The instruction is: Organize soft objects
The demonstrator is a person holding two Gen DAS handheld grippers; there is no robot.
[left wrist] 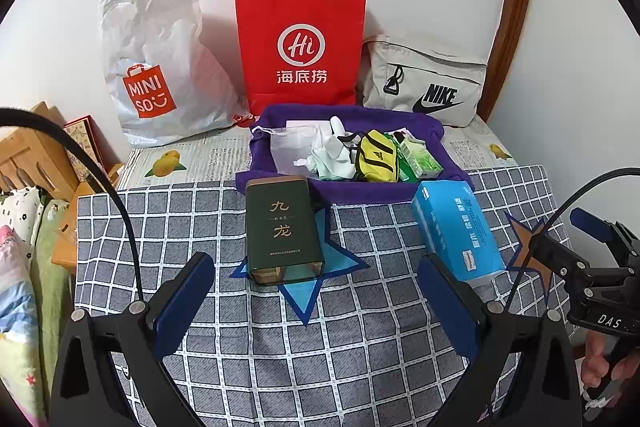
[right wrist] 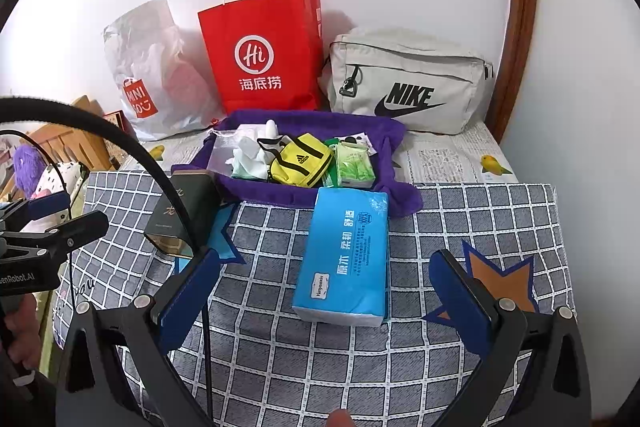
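On the checked worktop (right wrist: 480, 227), the purple cloth tray (right wrist: 400, 195) holds small soft things; nearer lie the blue tissue pack (right wrist: 344, 259) and dark tin (left wrist: 282, 231). Left hand-held gripper (left wrist: 316, 291) and right hand-held gripper (right wrist: 324, 287) (both empty) gape wide, touching nothing.

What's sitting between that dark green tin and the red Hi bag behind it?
The purple cloth tray lies between the green tea tin and the red paper bag, holding a yellow mini bag and other small items; the left wrist view shows it.

Both wide open and holding nothing: left hand-held gripper (left wrist: 316, 291) and right hand-held gripper (right wrist: 324, 287) side by side.
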